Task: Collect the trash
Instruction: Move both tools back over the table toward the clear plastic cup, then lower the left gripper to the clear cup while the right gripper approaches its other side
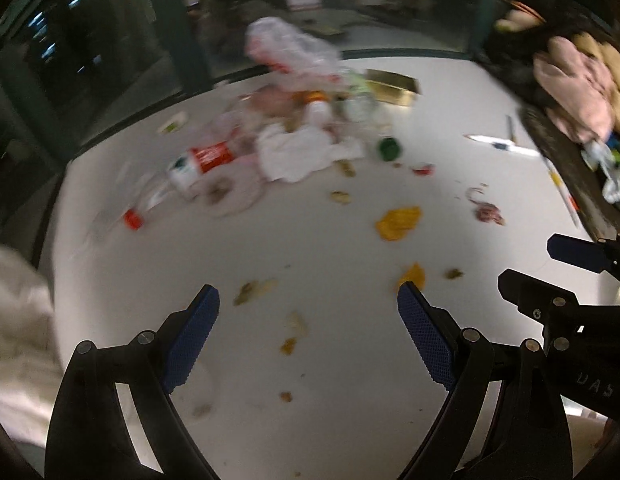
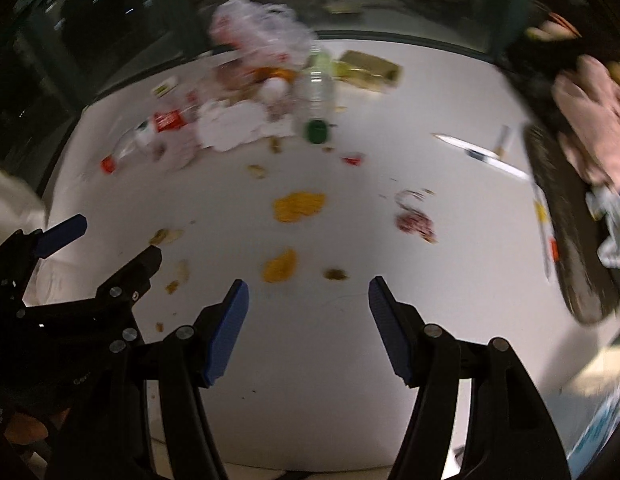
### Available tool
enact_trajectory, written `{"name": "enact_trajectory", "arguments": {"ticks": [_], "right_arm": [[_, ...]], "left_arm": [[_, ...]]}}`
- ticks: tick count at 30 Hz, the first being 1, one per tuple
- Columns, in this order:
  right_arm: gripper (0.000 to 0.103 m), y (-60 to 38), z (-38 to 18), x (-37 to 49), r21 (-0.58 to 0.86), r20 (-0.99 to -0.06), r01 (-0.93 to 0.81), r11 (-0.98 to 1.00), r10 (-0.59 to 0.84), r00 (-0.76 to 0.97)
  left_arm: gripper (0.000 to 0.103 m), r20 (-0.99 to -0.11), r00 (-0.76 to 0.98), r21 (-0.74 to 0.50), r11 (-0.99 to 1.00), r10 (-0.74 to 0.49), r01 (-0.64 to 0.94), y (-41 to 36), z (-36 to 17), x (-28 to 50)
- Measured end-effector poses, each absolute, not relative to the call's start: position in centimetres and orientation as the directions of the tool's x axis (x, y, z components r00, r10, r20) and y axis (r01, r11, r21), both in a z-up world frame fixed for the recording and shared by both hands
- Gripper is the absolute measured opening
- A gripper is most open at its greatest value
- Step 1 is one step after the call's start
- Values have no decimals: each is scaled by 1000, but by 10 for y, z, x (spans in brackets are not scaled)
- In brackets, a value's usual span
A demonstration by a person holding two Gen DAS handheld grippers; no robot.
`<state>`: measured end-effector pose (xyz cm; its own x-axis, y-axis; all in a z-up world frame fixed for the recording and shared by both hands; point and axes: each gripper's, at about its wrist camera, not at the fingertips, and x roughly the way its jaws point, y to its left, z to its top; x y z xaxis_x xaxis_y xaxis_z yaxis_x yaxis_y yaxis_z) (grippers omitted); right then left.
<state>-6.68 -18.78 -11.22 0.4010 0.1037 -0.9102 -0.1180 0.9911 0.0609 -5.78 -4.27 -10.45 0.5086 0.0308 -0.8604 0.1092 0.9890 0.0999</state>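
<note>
Trash lies heaped at the far side of a white table (image 1: 350,360): a crumpled plastic bag (image 1: 290,52), a bottle with a red label (image 1: 202,160), white tissue (image 1: 302,152), a green cap (image 1: 390,148) and yellow peel scraps (image 1: 398,222). The same heap shows in the right wrist view, with the bag (image 2: 262,28), tissue (image 2: 234,124) and yellow scraps (image 2: 298,206). My left gripper (image 1: 310,300) is open and empty above the near table. My right gripper (image 2: 308,296) is open and empty, beside the left one (image 2: 110,244).
A gold box (image 1: 392,86) lies behind the heap. A knife (image 2: 482,156) and a dark tray (image 2: 566,220) with cloth and wrappers are at the right. Food crumbs (image 1: 256,290) dot the near table. Dark glass walls stand behind.
</note>
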Motion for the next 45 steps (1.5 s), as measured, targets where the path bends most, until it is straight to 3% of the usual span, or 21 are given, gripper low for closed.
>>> {"name": "enact_trajectory", "arguments": {"ticks": [8, 15, 25, 34, 45], "right_arm": [[60, -178, -113, -39, 77, -908, -338, 938, 206, 366], [60, -192, -118, -30, 127, -904, -418, 899, 278, 325], [60, -173, -120, -19, 141, -901, -487, 862, 316, 299], [60, -138, -124, -12, 120, -914, -452, 884, 276, 297], [60, -29, -113, -25, 135, -882, -628, 767, 381, 276]], "left_arm": [[88, -853, 491, 131, 984, 175, -122, -43, -100, -66], [88, -848, 468, 150, 959, 249, -239, -59, -99, -82], [88, -836, 481, 203, 963, 263, -174, -70, -102, -78], [88, -852, 468, 183, 971, 233, -152, -24, -109, -65], [88, -808, 466, 222, 918, 362, -328, 69, -96, -96]]}}
